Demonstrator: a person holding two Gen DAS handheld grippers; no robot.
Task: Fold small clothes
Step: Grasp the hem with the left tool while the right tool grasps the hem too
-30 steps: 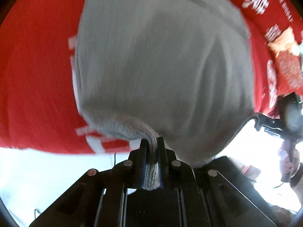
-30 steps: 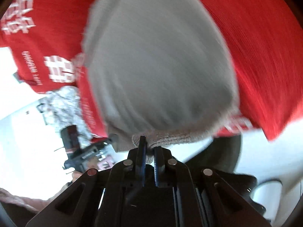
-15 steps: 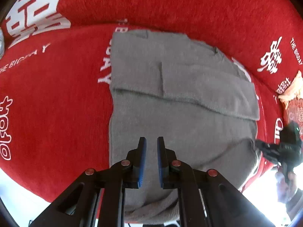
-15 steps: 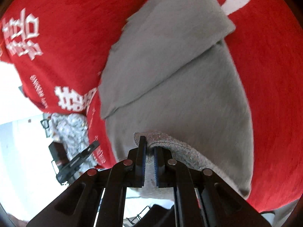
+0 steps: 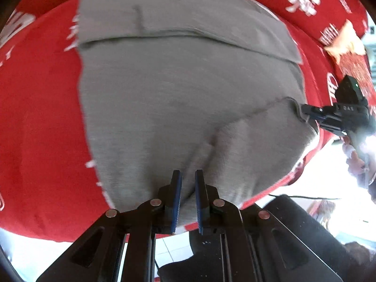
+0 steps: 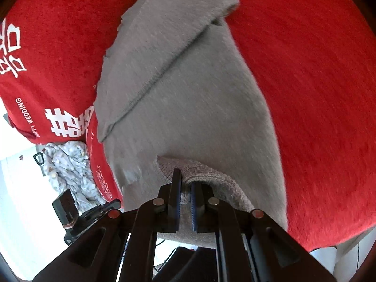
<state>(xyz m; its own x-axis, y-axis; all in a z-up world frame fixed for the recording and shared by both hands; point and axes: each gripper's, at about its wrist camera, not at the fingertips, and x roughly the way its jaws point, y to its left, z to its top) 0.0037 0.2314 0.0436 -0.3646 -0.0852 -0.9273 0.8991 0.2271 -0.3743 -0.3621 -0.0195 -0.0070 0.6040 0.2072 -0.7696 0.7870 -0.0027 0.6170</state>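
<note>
While the right hand-held gripper (image 6: 185,188) pinches the grey garment's (image 5: 188,98) hem, the left hand-held gripper (image 5: 188,188) hovers narrow, empty.

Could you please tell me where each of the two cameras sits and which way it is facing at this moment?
Left wrist: sits on the left gripper, facing steeply down at the grey knitted garment on the red printed cloth; its own fingers show, and the right gripper pinching the hem.
Right wrist: sits on the right gripper, looking down along the same garment; its fingers grip a rolled edge.
Shared: garment, red cloth, left gripper.
</note>
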